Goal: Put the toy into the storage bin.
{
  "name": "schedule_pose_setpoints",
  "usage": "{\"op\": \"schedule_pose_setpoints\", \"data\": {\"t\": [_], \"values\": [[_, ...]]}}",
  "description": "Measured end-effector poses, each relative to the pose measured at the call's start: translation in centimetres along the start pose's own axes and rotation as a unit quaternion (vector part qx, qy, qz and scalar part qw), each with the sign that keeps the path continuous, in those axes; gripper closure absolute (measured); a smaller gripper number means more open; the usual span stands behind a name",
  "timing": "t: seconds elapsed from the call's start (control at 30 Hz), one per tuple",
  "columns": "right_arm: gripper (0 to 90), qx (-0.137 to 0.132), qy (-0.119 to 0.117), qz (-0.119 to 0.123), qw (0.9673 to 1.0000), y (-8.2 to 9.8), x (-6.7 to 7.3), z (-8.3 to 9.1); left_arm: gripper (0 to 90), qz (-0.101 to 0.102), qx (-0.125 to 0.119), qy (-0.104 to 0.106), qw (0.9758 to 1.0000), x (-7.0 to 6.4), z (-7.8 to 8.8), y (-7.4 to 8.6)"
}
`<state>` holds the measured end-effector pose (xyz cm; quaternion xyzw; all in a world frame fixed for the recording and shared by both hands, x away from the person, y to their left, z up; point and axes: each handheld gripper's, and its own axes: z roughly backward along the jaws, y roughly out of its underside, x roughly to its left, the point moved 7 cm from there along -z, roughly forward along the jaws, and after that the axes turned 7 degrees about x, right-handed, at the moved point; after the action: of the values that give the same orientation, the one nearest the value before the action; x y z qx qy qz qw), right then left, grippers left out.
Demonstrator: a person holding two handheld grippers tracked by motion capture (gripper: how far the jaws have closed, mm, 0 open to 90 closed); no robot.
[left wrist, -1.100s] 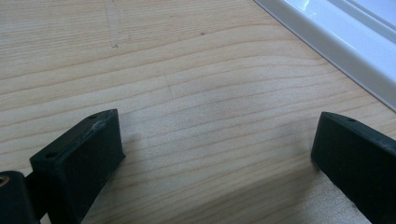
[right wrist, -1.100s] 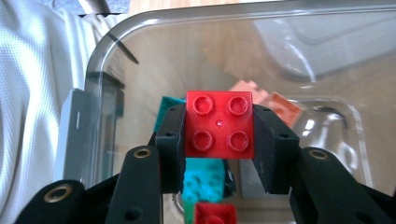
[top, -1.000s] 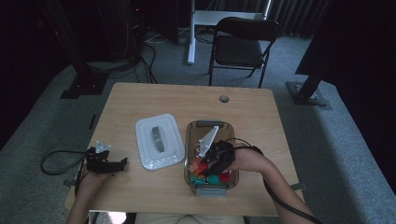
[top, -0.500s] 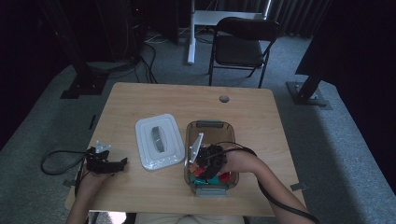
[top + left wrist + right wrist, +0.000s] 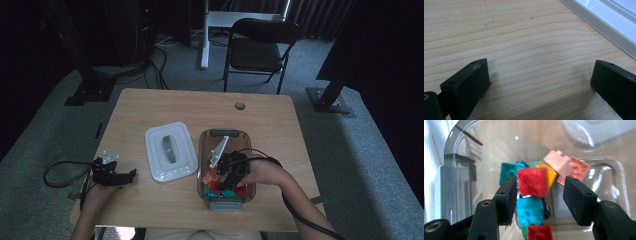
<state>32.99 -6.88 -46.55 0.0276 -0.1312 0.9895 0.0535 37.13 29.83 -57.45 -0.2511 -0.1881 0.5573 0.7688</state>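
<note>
Right tongs [image 5: 539, 192] hung inside the clear box [image 5: 204, 150] near the right front of the wooden surface [image 5: 280, 125], pointing down among a pile of toy bricks. Had just been opening: jaws stood partly apart, with a red brick [image 5: 532, 182] between them, blurred, close against the left jaw and clear of the right one; could not tell whether it rested on the pile or was in mid-fall. Directly beneath it lay a teal brick [image 5: 530, 210], and below that another red one [image 5: 540, 233] at the bottom edge of the right gripper view. Behind the red brick sat a second teal brick [image 5: 509, 171], a yellow one [image 5: 547, 173] and a pink pair [image 5: 564, 165] leaning toward the box's far wall. From the high view, seen as a dark shape [image 5: 232, 167] over the coloured heap in the near half of the box, held by the right hand [image 5: 262, 172], with a white three-cornered plate on top. Left tongs [image 5: 539, 82] rested low over bare wood, jaws wide apart with nothing between them, the edge of the white lid [image 5: 599, 22] running past at upper right. In the high view, lay at the front left of the surface [image 5: 112, 172] in the left hand [image 5: 100, 192], cable looping off to the left, well apart from the box. White lid [image 5: 170, 150] lay flat between the two, just beside the box's left wall.
</note>
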Motion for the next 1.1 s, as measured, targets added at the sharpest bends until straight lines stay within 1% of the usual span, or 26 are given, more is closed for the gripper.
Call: {"op": "schedule_pose_setpoints", "data": {"t": [0.07, 0.13, 0.2, 0.23, 0.33, 0.4, 0.43, 0.47, 0.53, 0.6, 0.63, 0.7, 0.83, 0.87, 0.9, 0.93, 0.97, 1.0, 1.03, 1.07, 1.1], "values": [[39.0, -0.018, 0.006, -0.012, 0.9997, 0.5, -0.4, 0.9, 2.7, 0.000, 0.001, 0.000, 1.0000, 0.0, 0.0, 0.0], [35.5, -0.042, 0.017, -0.030, 0.9985, 0.9, -0.9, 1.7, 2.7, 0.000, 0.001, 0.000, 1.0000, 0.0, 0.0, 0.0], [32.8, -0.063, 0.018, -0.046, 0.9968, 1.4, -1.3, 2.6, 2.7, 0.000, 0.000, 0.000, 1.0000, 0.0, 0.0, 0.0], [31.0, -0.072, 0.025, -0.052, 0.9958, 1.7, -1.5, 3.0, 2.6, 0.000, 0.001, 0.000, 1.0000, 0.0, 0.0, 0.0], [28.8, -0.091, 0.041, -0.063, 0.9930, 2.7, -2.0, 4.0, 2.7, 0.000, 0.001, 0.000, 1.0000, 0.0, 0.0, 0.0], [28.0, -0.107, 0.043, -0.077, 0.9904, 3.3, -2.2, 4.6, 2.7, 0.000, 0.001, 0.000, 1.0000, 0.0, 0.0, 0.0], [27.0, -0.110, 0.045, -0.083, 0.9895, 3.6, -2.4, 4.7, 2.7, 0.000, 0.001, 0.000, 1.0000, 0.0, 0.0, 0.0], [26.0, -0.118, 0.049, -0.096, 0.9872, 4.2, -2.6, 5.0, 2.7, 0.000, 0.000, 0.000, 1.0000, 0.0, 0.0, 0.0], [24.1, -0.129, 0.049, -0.112, 0.9841, 4.8, -2.8, 5.4, 2.7, 0.000, 0.001, 0.000, 1.0000, 0.0, 0.0, 0.0], [19.4, -0.140, 0.051, -0.121, 0.9815, 5.6, -3.0, 5.8, 2.6, 0.000, 0.000, 0.000, 1.0000, 0.0, 0.0, 0.0], [17.7, -0.146, 0.060, -0.123, 0.9796, 6.0, -3.1, 6.0, 2.6, 0.000, 0.000, 0.000, 1.0000, 0.0, 0.0, 0.0], [18.0, -0.162, 0.057, -0.131, 0.9764, 6.7, -3.3, 6.3, 2.6, 0.000, 0.000, 0.000, 1.0000, 0.0, 0.0, 0.0], [15.6, -0.188, 0.061, -0.161, 0.9670, 8.3, -3.9, 6.7, 2.6, 0.001, 0.000, 0.000, 1.0000, 0.0, 0.0, 0.0], [14.6, -0.188, 0.068, -0.170, 0.9648, 8.7, -4.1, 6.7, 2.6, 0.001, 0.000, 0.000, 1.0000, 0.0, 0.0, 0.0], [13.2, -0.183, 0.079, -0.177, 0.9637, 9.2, -4.3, 6.5, 2.7, 0.000, 0.000, 0.000, 1.0000, 0.0, 0.0, 0.0], [13.4, -0.178, 0.085, -0.183, 0.9630, 9.7, -4.5, 6.3, 2.7, 0.000, 0.000, 0.000, 1.0000, 0.0, 0.0, 0.0], [13.3, -0.181, 0.086, -0.189, 0.9614, 10.0, -4.6, 6.1, 2.6, 0.001, -0.001, 0.000, 1.0000, 0.0, 0.0, 0.0], [13.3, -0.186, 0.083, -0.196, 0.9593, 10.4, -4.8, 5.9, 2.6, 0.001, 0.000, 0.000, 1.0000, 0.0, 0.0, 0.0], [13.4, -0.189, 0.087, -0.203, 0.9568, 10.7, -5.0, 5.8, 2.7, 0.000, 0.000, 0.000, 1.0000, 0.0, 0.0, 0.0], [13.4, -0.191, 0.100, -0.207, 0.9543, 11.1, -5.3, 5.7, 2.7, 0.000, 0.000, 0.000, 1.0000, 0.0, 0.0, 0.0], [13.5, -0.198, 0.107, -0.210, 0.9515, 11.4, -5.5, 5.6, 2.7, 0.000, 0.000, 0.000, 1.0000, 0.0, 0.0, 0.0]]}}
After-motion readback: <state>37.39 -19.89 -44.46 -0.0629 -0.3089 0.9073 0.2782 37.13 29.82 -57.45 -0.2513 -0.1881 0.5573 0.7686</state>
